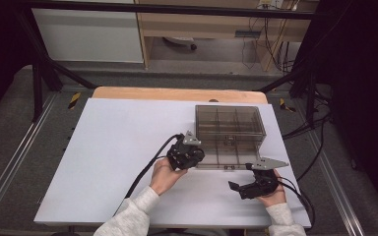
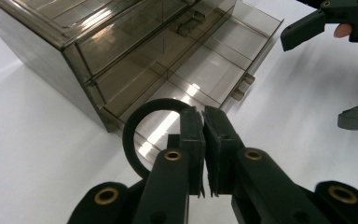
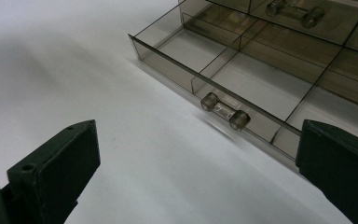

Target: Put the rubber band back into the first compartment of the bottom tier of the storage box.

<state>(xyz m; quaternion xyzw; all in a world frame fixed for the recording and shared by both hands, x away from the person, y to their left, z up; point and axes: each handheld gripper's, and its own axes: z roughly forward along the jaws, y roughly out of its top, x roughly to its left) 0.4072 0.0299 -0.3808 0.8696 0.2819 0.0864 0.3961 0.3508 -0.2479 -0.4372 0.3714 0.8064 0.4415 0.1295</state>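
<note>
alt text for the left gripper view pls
The left gripper, jaws shut on a black ring, is poised over the pulled-out bottom drawer of a smoky clear plastic organizer on a white table.

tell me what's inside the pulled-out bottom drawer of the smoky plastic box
The open drawer shows bare divided compartments, nothing lying in them. Its rear part sits under the box body, tinted and glaring, so that part can't be judged.
</note>
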